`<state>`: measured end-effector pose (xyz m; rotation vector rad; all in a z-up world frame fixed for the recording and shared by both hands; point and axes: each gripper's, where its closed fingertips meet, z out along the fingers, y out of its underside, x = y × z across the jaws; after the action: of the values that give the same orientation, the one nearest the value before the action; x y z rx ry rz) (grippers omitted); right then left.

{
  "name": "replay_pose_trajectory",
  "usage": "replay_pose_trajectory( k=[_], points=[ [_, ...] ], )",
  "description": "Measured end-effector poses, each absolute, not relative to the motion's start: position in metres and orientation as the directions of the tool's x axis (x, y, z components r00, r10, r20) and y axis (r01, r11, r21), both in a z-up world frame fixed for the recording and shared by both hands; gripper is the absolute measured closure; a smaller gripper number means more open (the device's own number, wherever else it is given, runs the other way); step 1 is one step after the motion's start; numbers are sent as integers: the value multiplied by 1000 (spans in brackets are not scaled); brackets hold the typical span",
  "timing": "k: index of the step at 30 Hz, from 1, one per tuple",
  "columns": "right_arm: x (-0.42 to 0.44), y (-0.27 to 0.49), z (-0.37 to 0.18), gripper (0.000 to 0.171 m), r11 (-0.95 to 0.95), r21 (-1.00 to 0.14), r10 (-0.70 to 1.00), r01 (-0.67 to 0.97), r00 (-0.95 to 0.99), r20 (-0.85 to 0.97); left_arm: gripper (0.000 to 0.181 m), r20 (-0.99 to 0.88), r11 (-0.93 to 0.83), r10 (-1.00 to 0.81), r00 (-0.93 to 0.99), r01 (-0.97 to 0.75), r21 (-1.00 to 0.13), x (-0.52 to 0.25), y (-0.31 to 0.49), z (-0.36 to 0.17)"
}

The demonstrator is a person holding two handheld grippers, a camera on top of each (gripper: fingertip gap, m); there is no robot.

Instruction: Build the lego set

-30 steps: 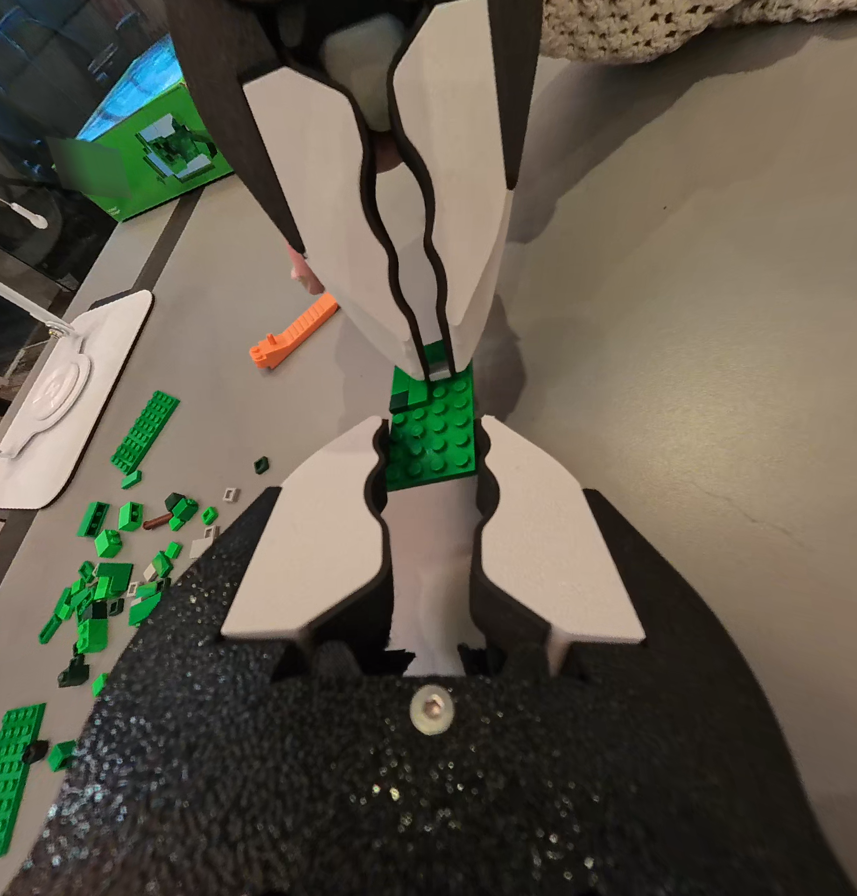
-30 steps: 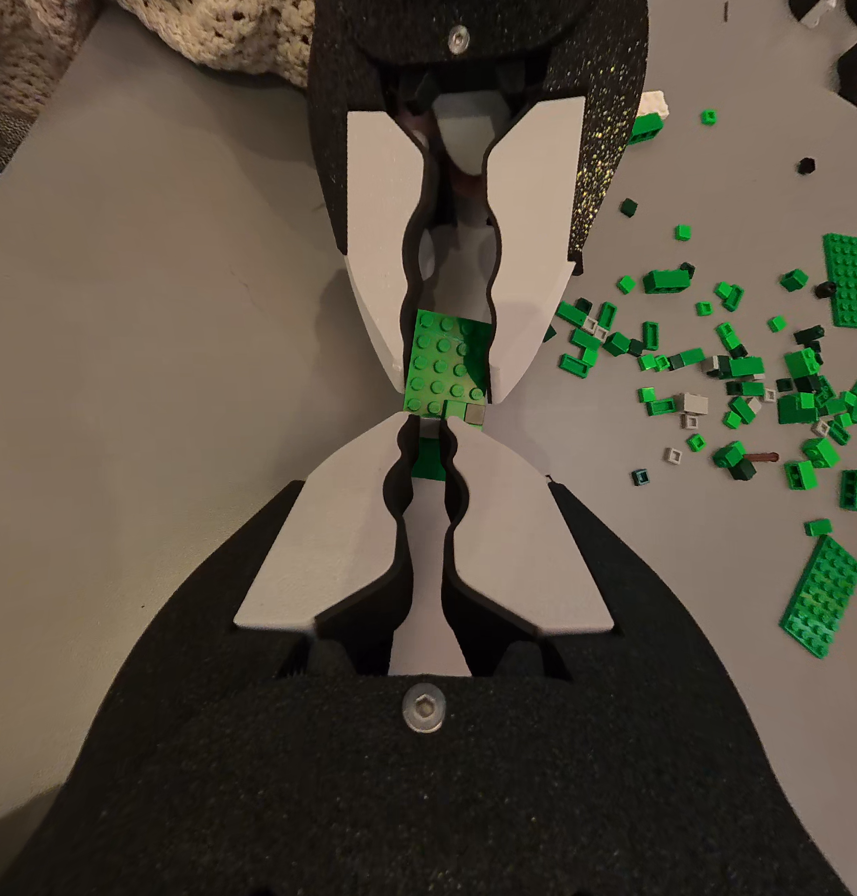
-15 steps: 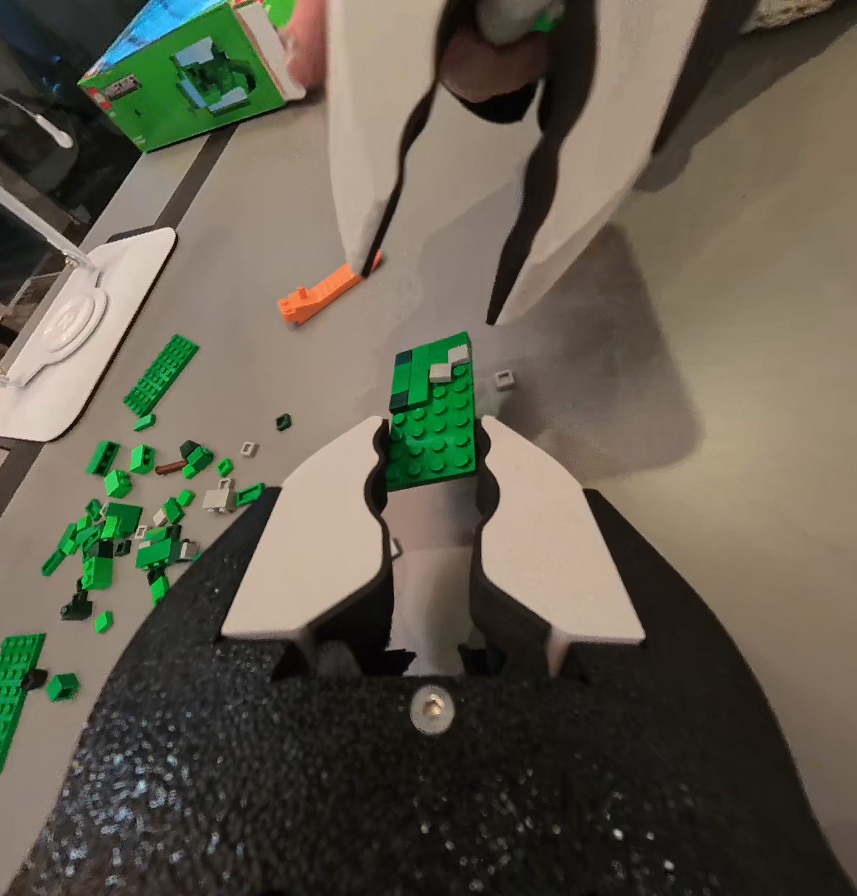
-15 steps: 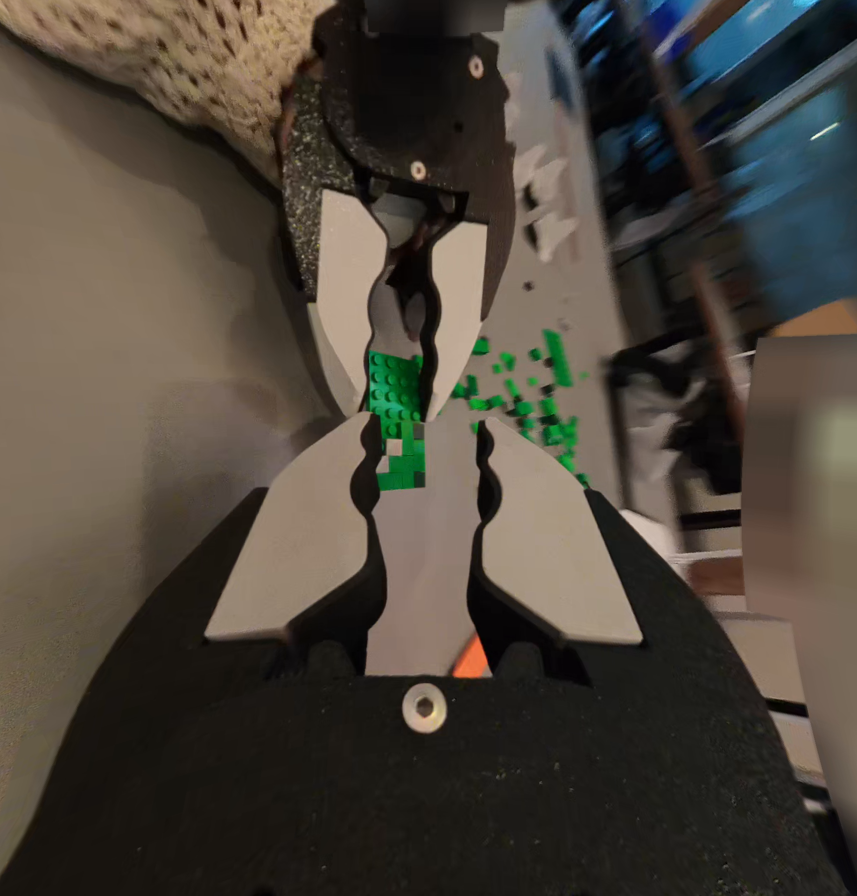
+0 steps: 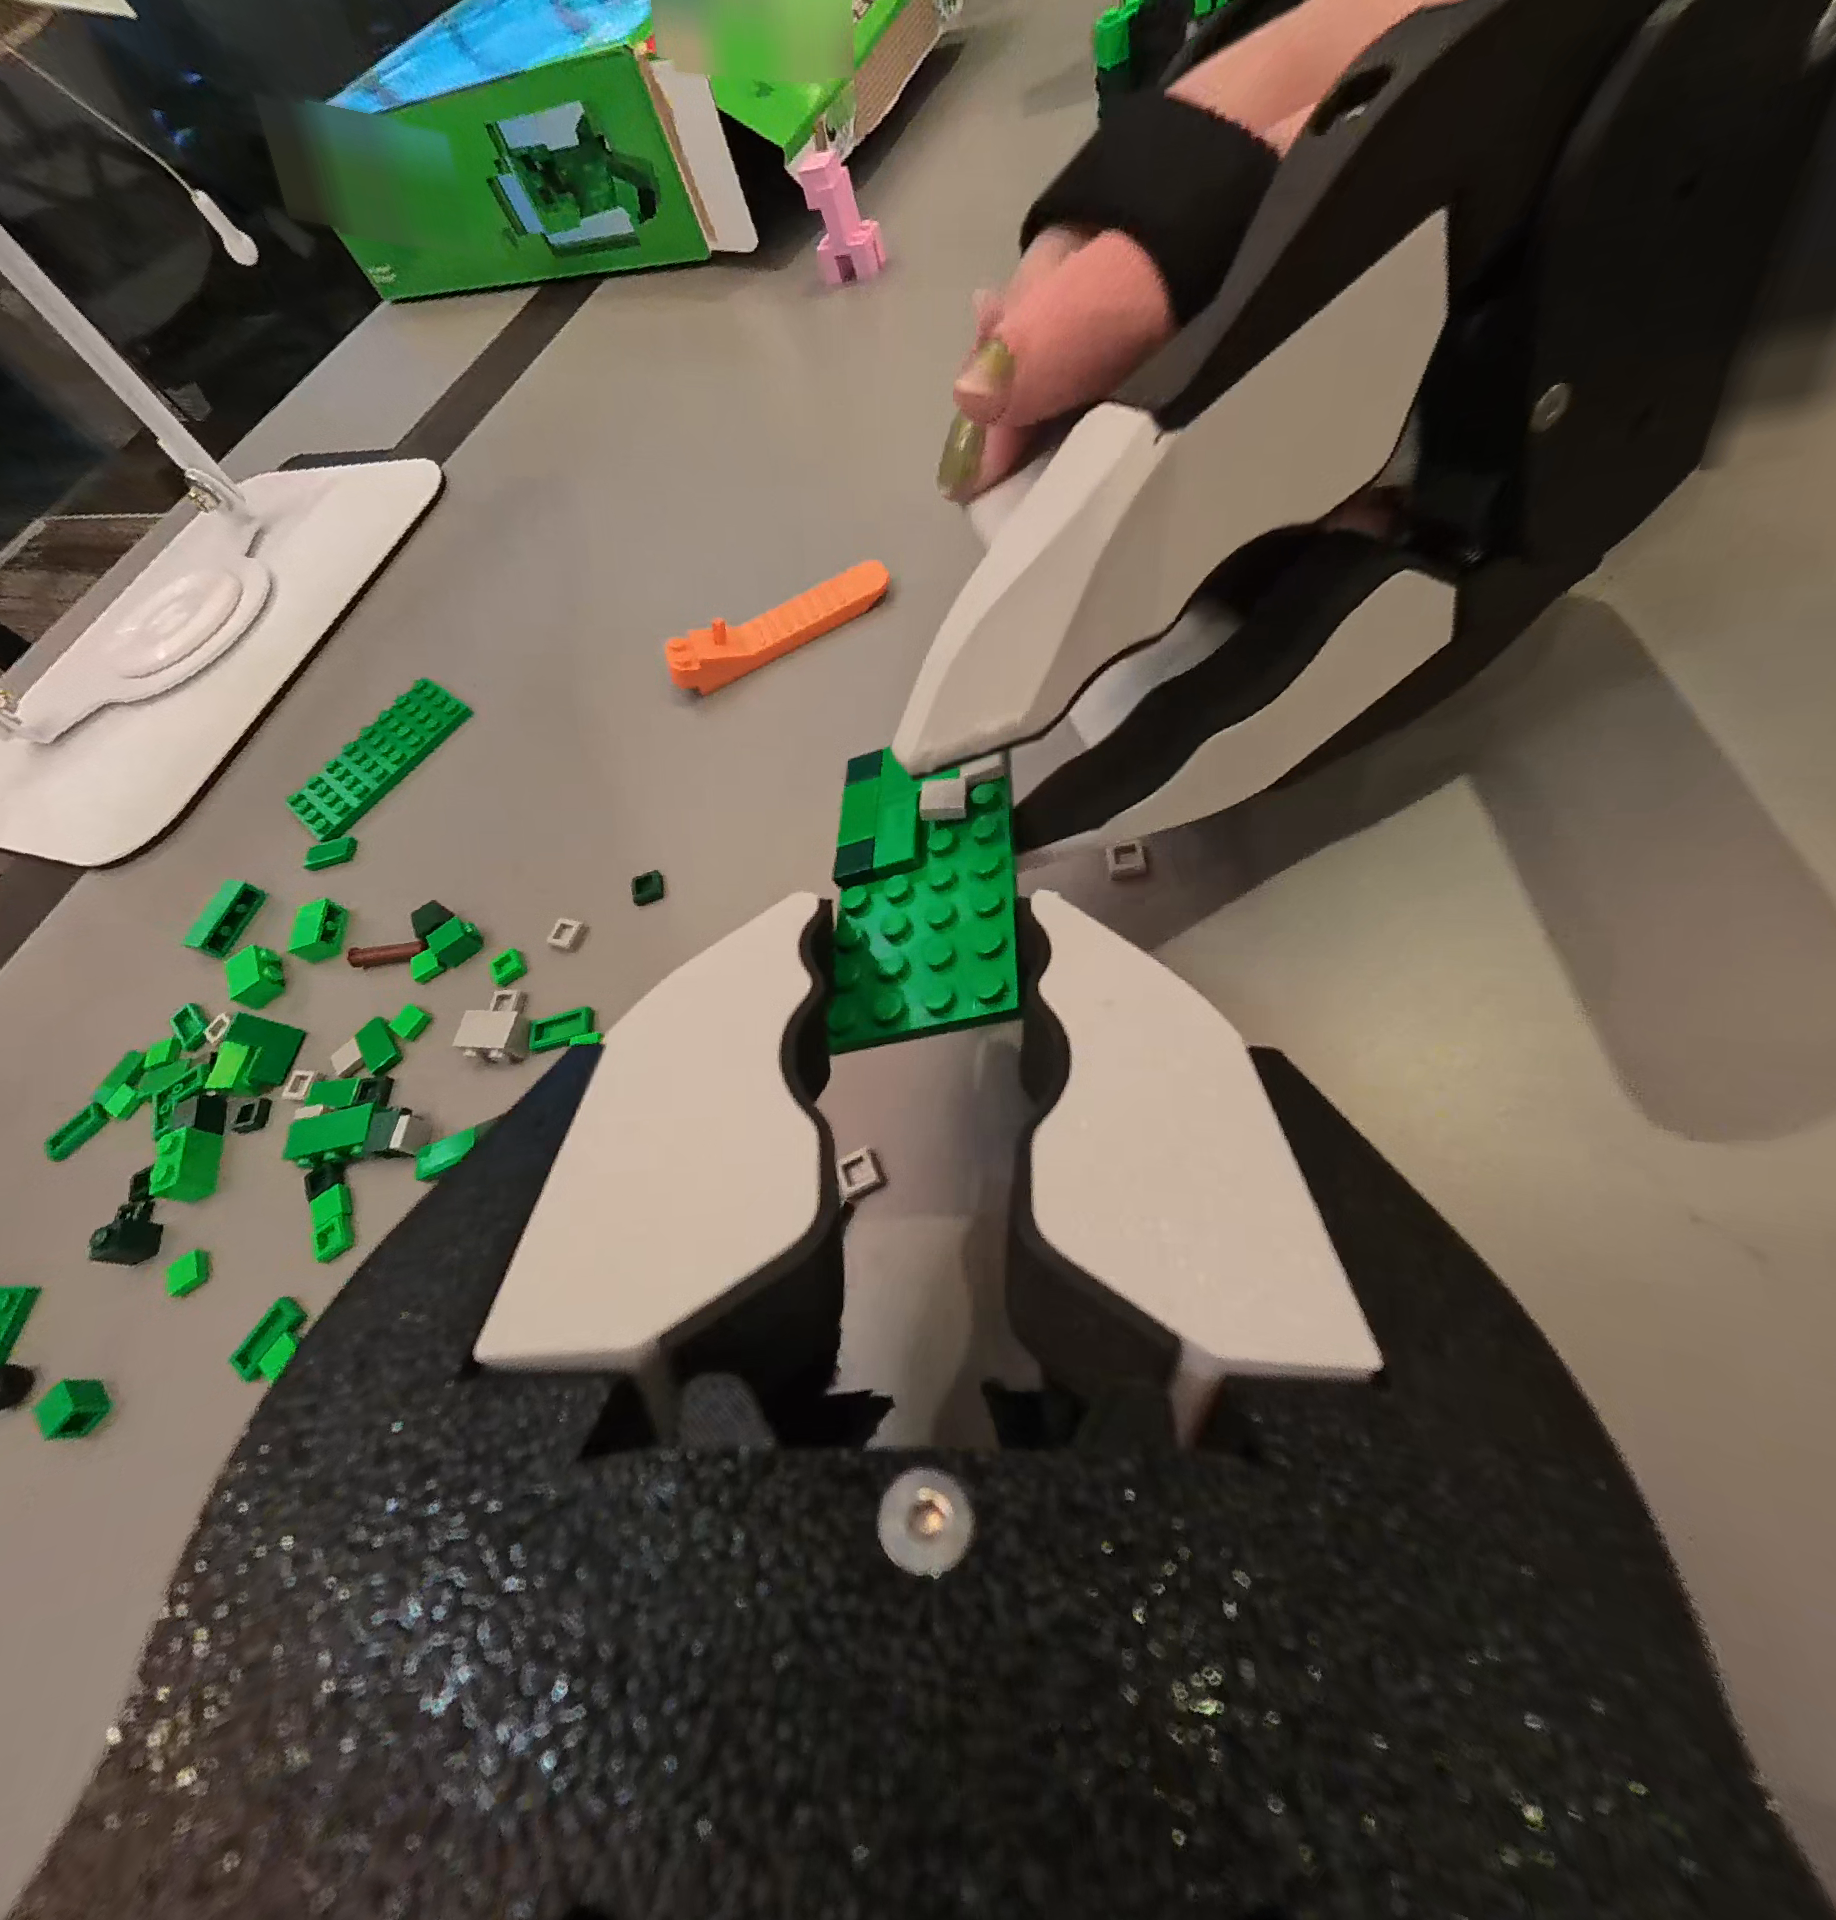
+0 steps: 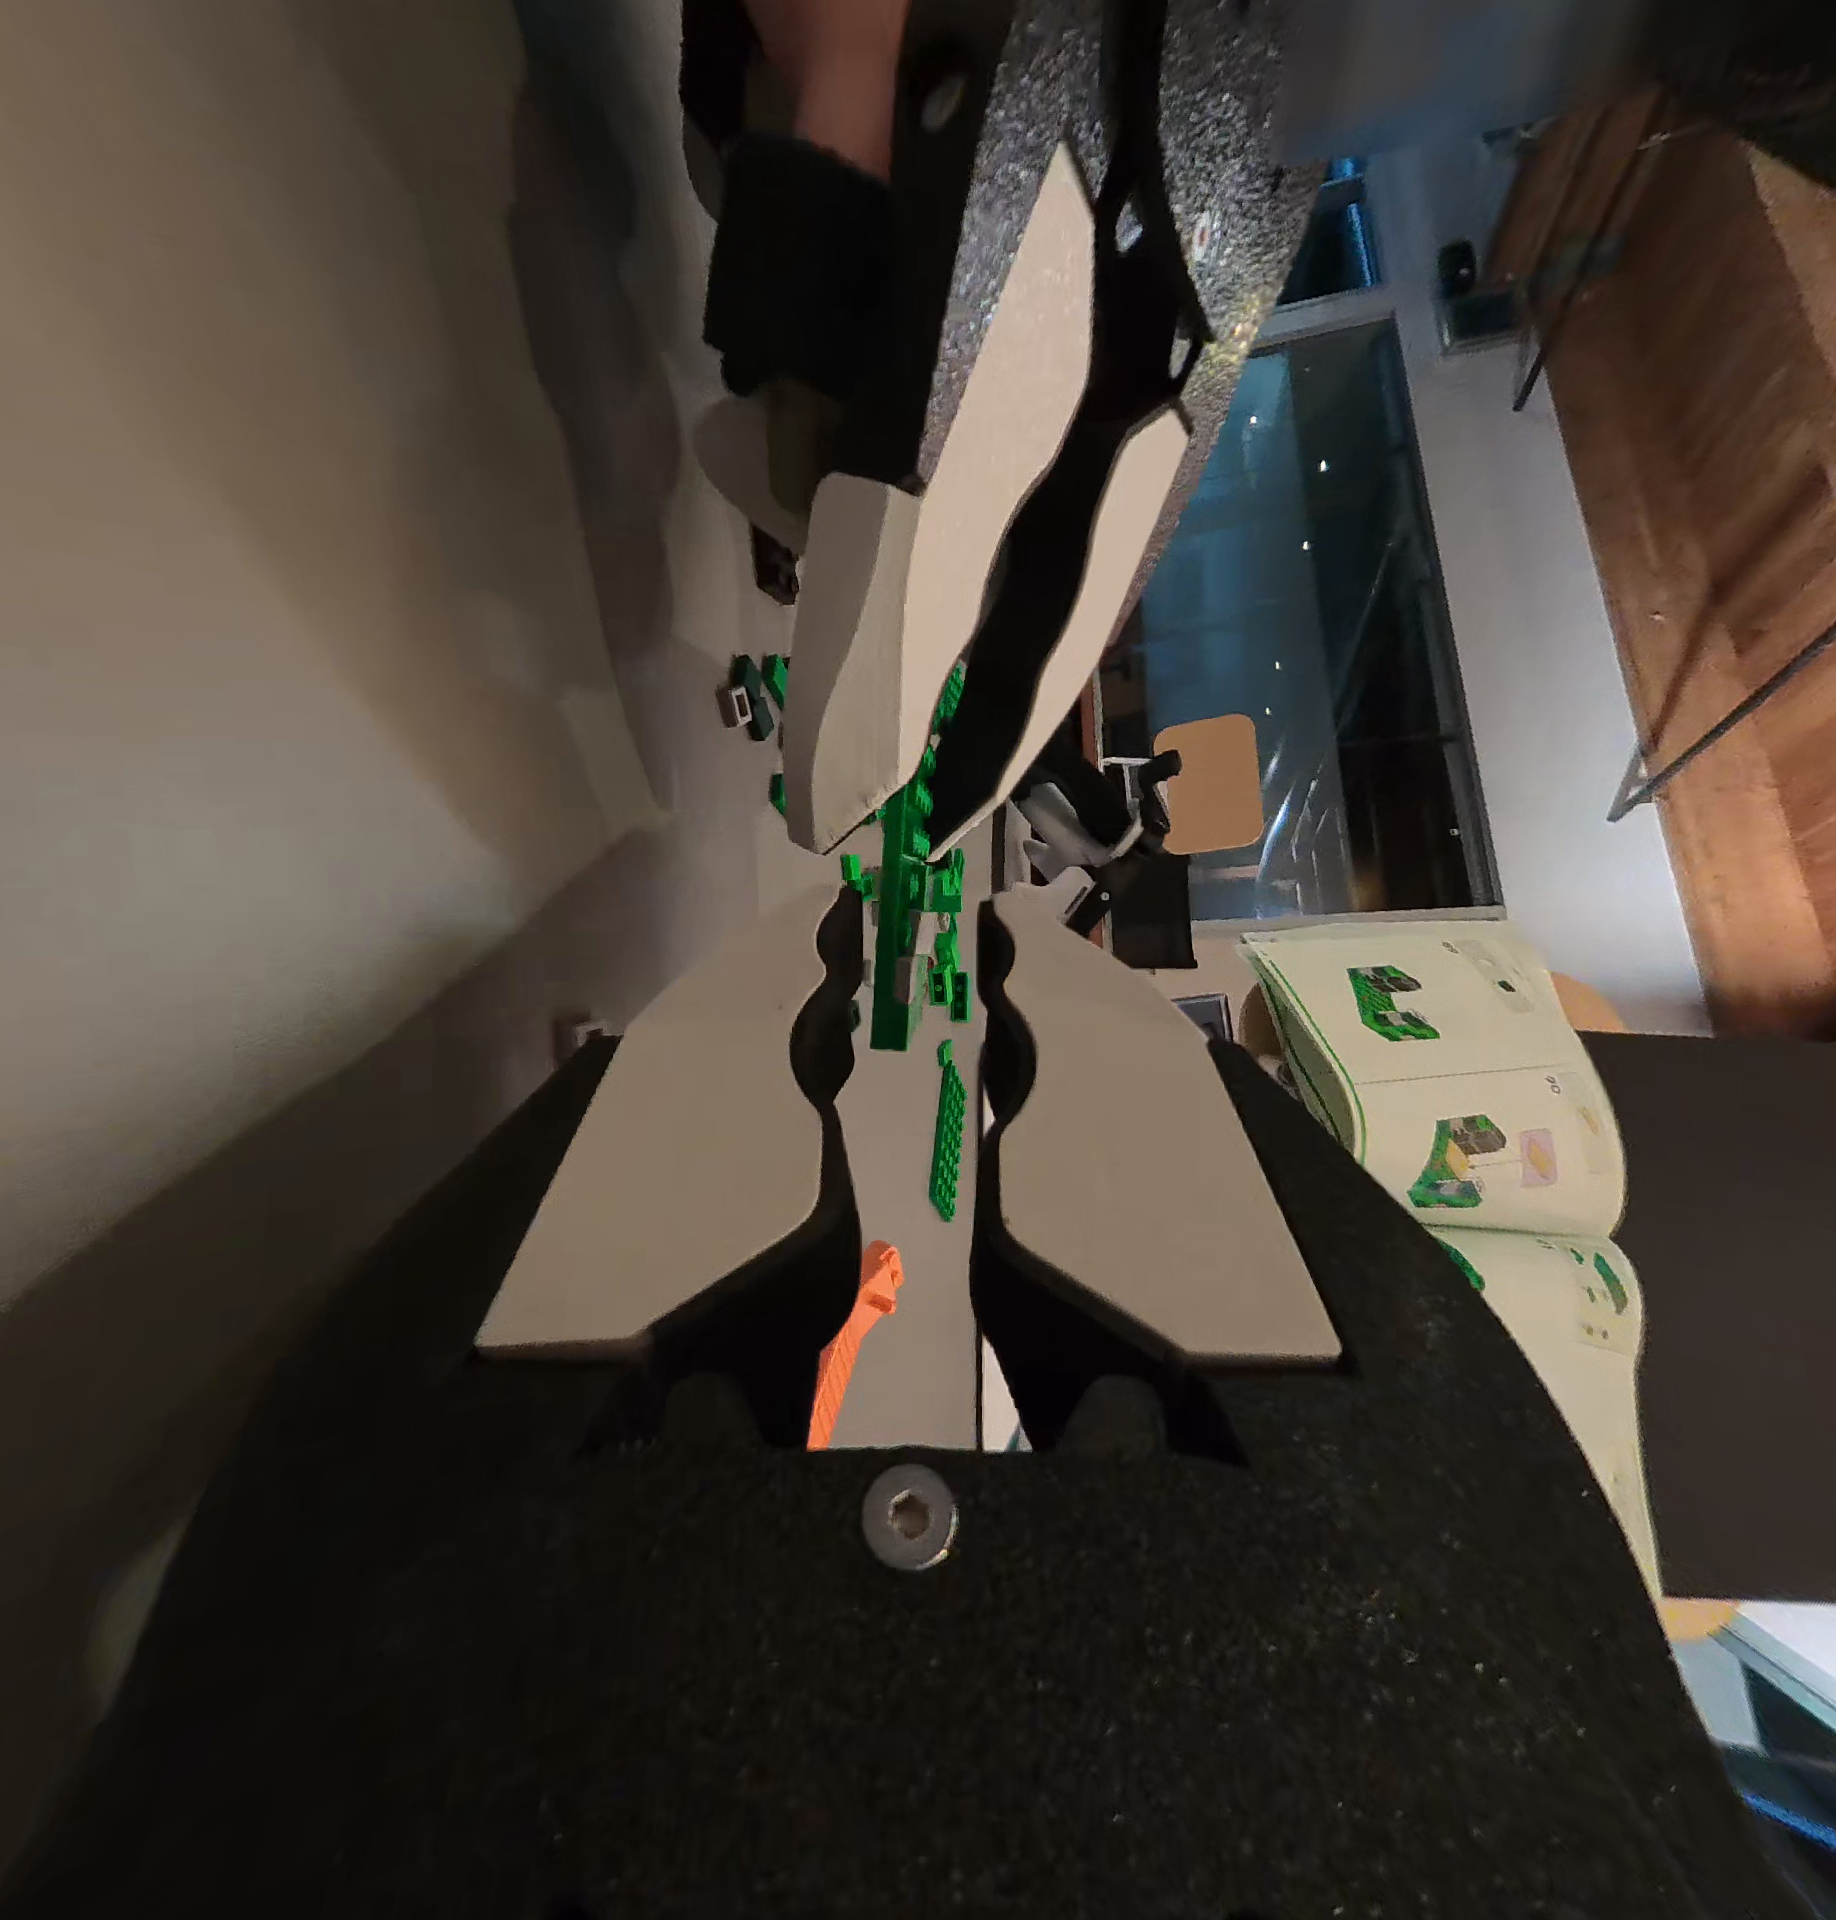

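Left gripper [image 5: 924, 977]: pinching green base plate [image 5: 929, 935] between fingertips, plate flat on table [image 5: 1413, 1039]. Right gripper [image 5: 981, 790]: spread, empty, tips over plate's far end beside grey tile [image 5: 943, 798]. Step: seating tiles. Next: press tile down, likely.

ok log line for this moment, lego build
left gripper: shut on green plate | right gripper: open, tips at plate's far end | orange separator: idle on table
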<state>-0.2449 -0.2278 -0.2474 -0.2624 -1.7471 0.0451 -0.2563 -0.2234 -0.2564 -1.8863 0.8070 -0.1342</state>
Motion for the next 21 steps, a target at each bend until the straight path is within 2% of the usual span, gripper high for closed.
replay_pose_trajectory(
  k=[11, 18, 21],
  points=[
    [-246, -223, -251, 162, 974, -153, 184, 167, -189, 964, 149, -262, -239, -602, 754, -483, -842, -252, -225, -259],
    [-242, -222, -260, 163, 962, -219, 257, 162, -273, 927, 153, -291, -236, -622, 727, -529, -815, -247, -225, -267],
    [-242, -220, -260, 163, 951, -261, 299, 164, -281, 912, 156, -377, -174, -598, 707, -574, -800, -247, -222, -264]
  ],
)
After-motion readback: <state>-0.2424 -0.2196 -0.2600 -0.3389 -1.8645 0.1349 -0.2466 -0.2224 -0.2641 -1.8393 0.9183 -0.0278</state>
